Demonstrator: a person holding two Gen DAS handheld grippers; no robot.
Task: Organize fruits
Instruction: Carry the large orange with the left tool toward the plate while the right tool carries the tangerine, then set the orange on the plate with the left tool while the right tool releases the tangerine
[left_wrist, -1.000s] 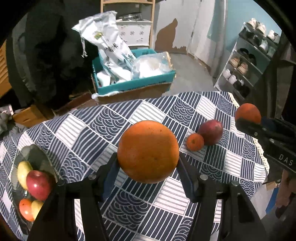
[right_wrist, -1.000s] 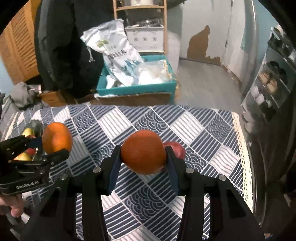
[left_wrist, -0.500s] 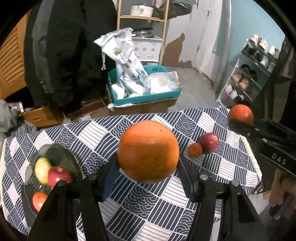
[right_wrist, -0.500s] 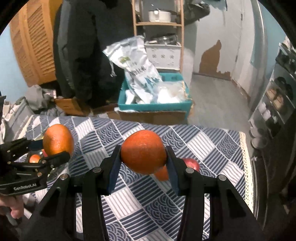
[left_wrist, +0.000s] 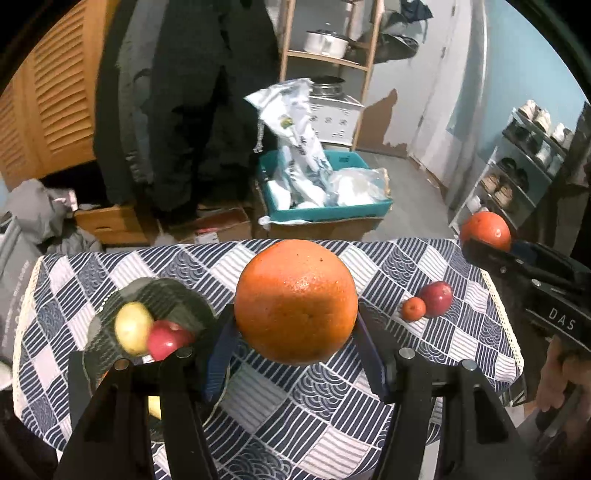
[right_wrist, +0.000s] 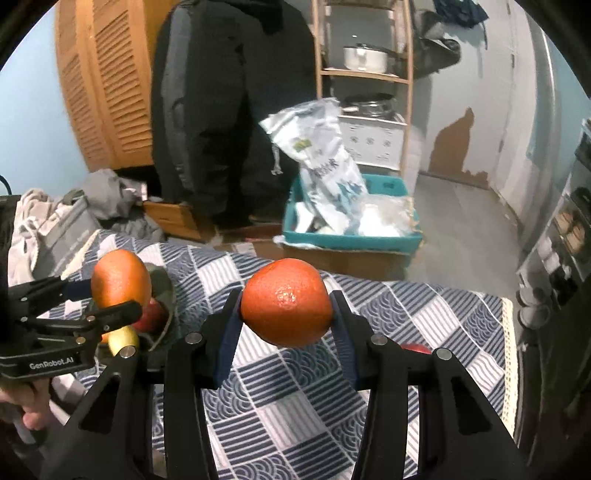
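Since a second ago both claws have been raised, so more of the room is seen. A large orange (left_wrist: 295, 301) is clamped in the left claw (left_wrist: 295, 332) above the desk (left_wrist: 461, 354); a smaller orange (right_wrist: 287, 302) is clamped in the right claw (right_wrist: 286, 332). The bowl (left_wrist: 177, 299), at the desk's left, holds a yellow fruit (left_wrist: 132, 326) and a red apple (left_wrist: 166, 339), perhaps more below. A mandarin (left_wrist: 413, 308) touches a plum (left_wrist: 437, 298) at the right. Beyond, a teal bin (left_wrist: 328, 212) is seen.
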